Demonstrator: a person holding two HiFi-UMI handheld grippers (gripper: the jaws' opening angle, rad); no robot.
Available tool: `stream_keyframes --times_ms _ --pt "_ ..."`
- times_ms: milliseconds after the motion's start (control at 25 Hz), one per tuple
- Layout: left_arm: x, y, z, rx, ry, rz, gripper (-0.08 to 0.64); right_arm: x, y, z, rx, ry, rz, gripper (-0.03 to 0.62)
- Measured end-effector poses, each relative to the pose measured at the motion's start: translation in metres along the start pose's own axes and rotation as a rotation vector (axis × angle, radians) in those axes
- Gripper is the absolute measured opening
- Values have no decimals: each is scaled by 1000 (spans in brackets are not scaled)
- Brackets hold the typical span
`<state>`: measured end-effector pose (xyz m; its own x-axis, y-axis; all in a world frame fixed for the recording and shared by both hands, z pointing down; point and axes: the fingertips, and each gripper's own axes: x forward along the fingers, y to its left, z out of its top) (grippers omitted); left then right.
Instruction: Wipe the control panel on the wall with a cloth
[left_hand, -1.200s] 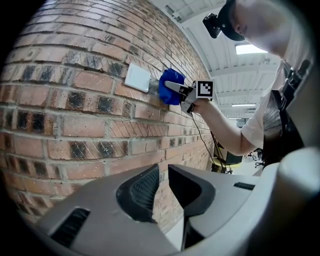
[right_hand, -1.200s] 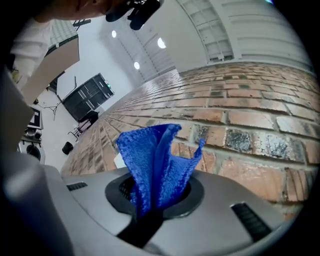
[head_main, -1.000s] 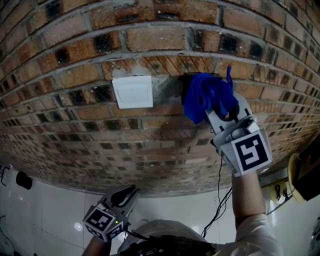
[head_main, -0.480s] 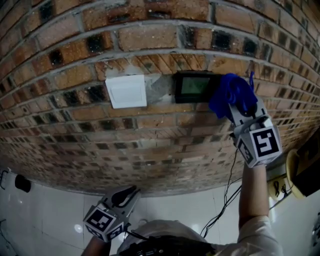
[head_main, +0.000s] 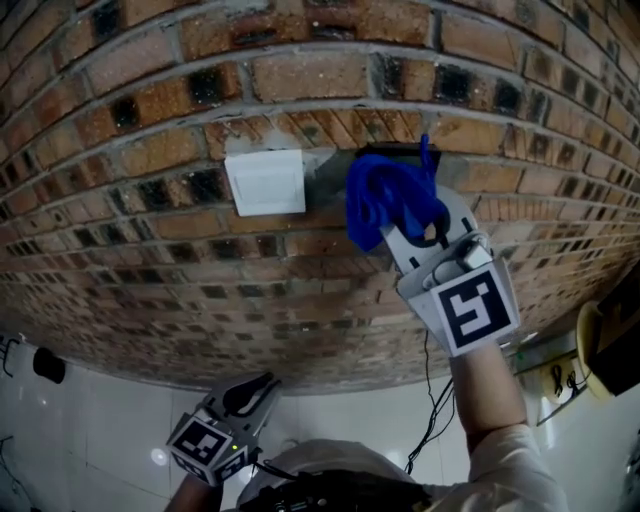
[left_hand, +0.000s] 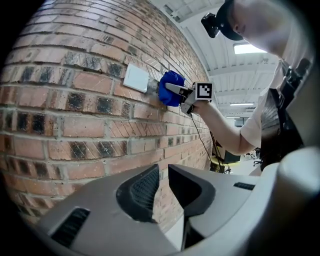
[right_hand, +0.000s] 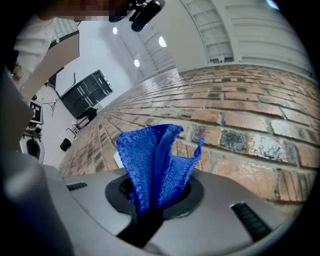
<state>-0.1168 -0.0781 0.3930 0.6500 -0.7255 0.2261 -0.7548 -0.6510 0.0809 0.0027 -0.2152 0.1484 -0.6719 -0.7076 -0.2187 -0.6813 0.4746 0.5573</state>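
Note:
A blue cloth (head_main: 388, 200) is pressed against the brick wall over the dark control panel (head_main: 388, 151). Only the panel's top edge shows above the cloth. My right gripper (head_main: 418, 228) is shut on the cloth, which bunches up out of its jaws (right_hand: 152, 155). Seen in the left gripper view, the cloth (left_hand: 170, 95) sits just right of a white switch plate (left_hand: 136, 77). My left gripper (head_main: 256, 388) hangs low, away from the wall panel, its jaws (left_hand: 163, 171) nearly together with nothing between them.
A white switch plate (head_main: 265, 182) is set in the brick wall (head_main: 150, 270) just left of the panel. A black cable (head_main: 432, 400) hangs down the wall below my right arm. Yellow equipment (head_main: 600, 350) stands at the far right on the white floor.
The right gripper with the cloth swung right, baring the panel's screen, and has now come back left over it. The left gripper has stayed still.

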Motion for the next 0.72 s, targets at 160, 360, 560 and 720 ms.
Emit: stream_keyframes --times_ms 160,360,560,720 --pt "-3 5 0 -10 -5 20 58 4 -4 1 38 -19 -13 91" --pt "1 6 -2 -14 5 23 58 -23 -40 -13 39 8 -88 91" --pt "11 2 -2 -13 10 9 58 -50 -77 -26 -39 19 -156 91" --pt "19 -3 0 -8 9 6 58 -62 -94 -49 -68 99 -221 90"
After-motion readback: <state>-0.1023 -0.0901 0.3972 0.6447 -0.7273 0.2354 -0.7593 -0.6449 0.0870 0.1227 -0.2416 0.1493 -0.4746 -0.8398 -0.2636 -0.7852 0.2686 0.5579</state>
